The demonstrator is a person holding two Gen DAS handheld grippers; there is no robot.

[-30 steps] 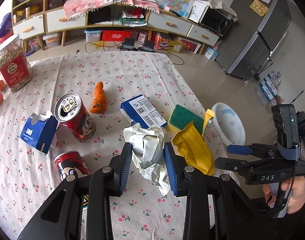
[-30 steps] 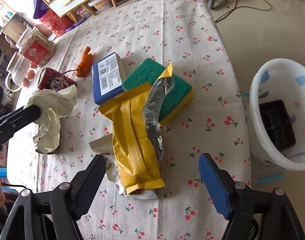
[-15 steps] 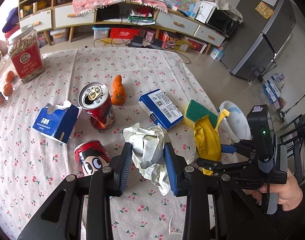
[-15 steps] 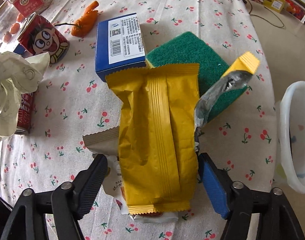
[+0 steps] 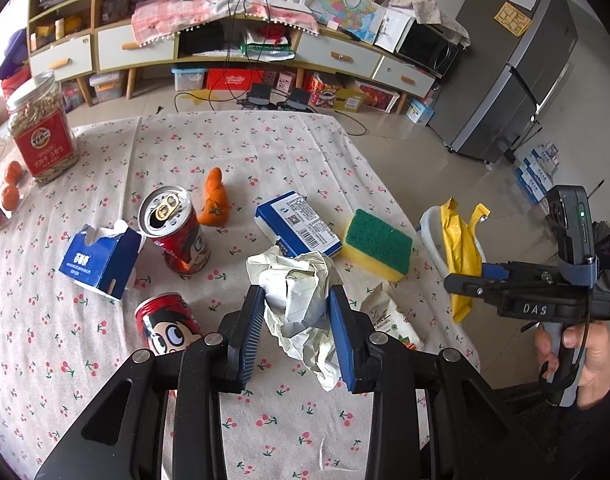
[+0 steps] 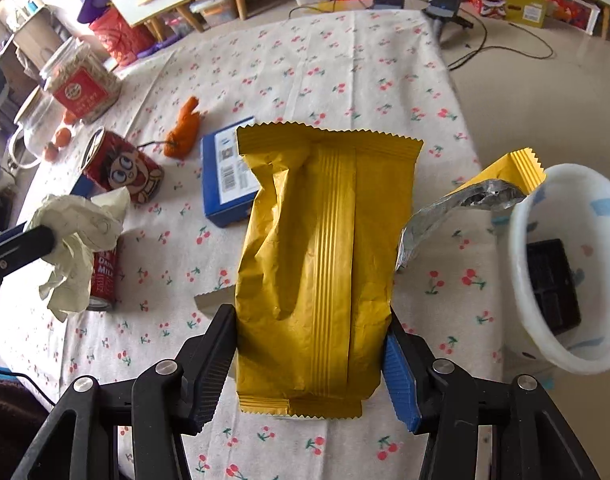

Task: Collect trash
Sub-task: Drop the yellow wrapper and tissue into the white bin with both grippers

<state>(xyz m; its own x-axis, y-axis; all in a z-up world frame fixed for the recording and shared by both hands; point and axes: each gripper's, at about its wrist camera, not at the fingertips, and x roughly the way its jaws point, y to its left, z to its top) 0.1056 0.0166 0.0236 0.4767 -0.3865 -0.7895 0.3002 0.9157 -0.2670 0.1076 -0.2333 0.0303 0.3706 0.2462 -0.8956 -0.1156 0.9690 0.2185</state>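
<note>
Your left gripper clamps crumpled paper; your right gripper clamps a yellow wrapper beside the white bin, which holds a black tray.

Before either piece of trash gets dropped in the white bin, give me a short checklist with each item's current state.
1. Right tool shut on yellow wrapper: ok.
2. Left tool shut on crumpled paper: ok.
3. White bin has room; one black tray inside: ok.
4. Yellow wrapper over the bin's mouth: not ok, it hangs beside the rim.
5. Wrapper's torn foil flap free of the rim: cannot tell.
</note>
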